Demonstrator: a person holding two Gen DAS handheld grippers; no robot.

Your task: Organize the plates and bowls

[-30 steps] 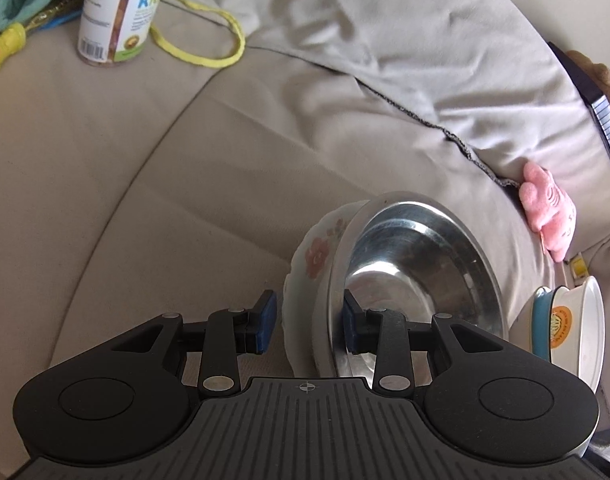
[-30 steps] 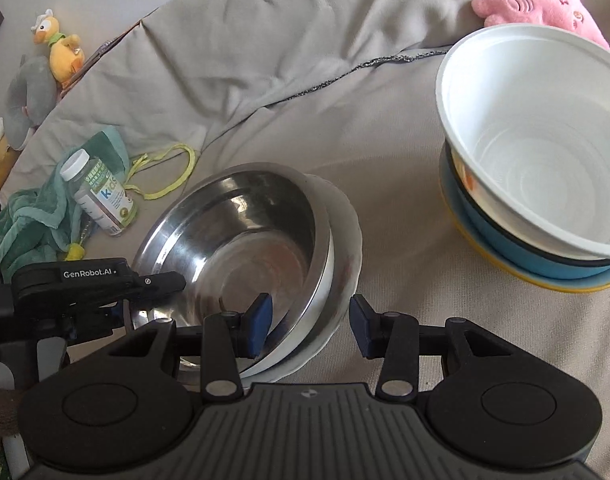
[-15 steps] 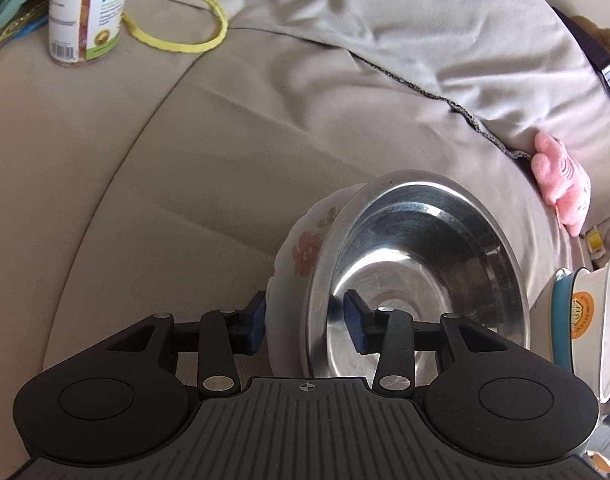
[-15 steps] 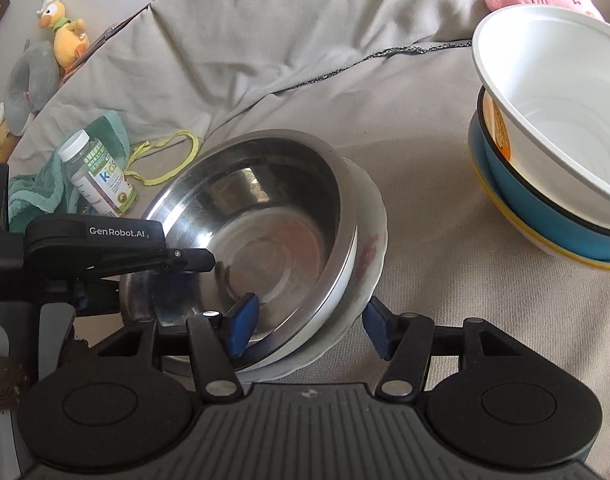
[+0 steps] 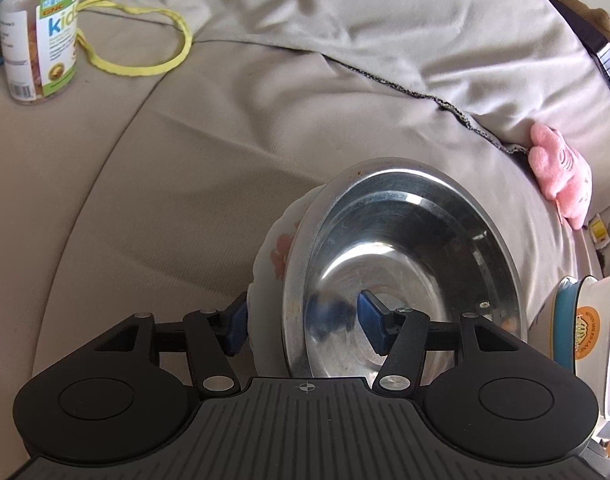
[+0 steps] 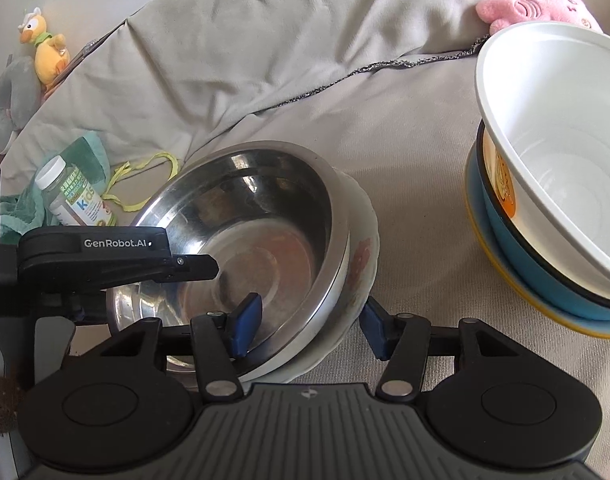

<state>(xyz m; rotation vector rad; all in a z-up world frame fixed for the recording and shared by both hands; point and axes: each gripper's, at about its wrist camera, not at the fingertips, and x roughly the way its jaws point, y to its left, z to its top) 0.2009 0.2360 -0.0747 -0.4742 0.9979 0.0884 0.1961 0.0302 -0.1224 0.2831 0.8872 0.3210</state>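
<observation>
Steel bowl (image 6: 241, 240) sat nested in a flowered white dish (image 6: 359, 264) on the beige couch cushion (image 5: 185, 184). Left tongs (image 5: 305, 328) straddled the near rims of both, jaws opening, blue pads clear of the metal and the china. Right tongs (image 6: 309, 326) straddled the same pair's other rim, one pad inside the steel bowl, the other outside the dish; could not tell whether they pressed. Right of the steel bowl stood a stack: white bowl (image 6: 553, 152) in a blue bowl (image 6: 545, 280). Vitamin bottle (image 5: 37, 36) and yellow cord (image 5: 145, 64) lay beyond it to the left, pink plush toy (image 5: 561, 176) beyond to the right.
</observation>
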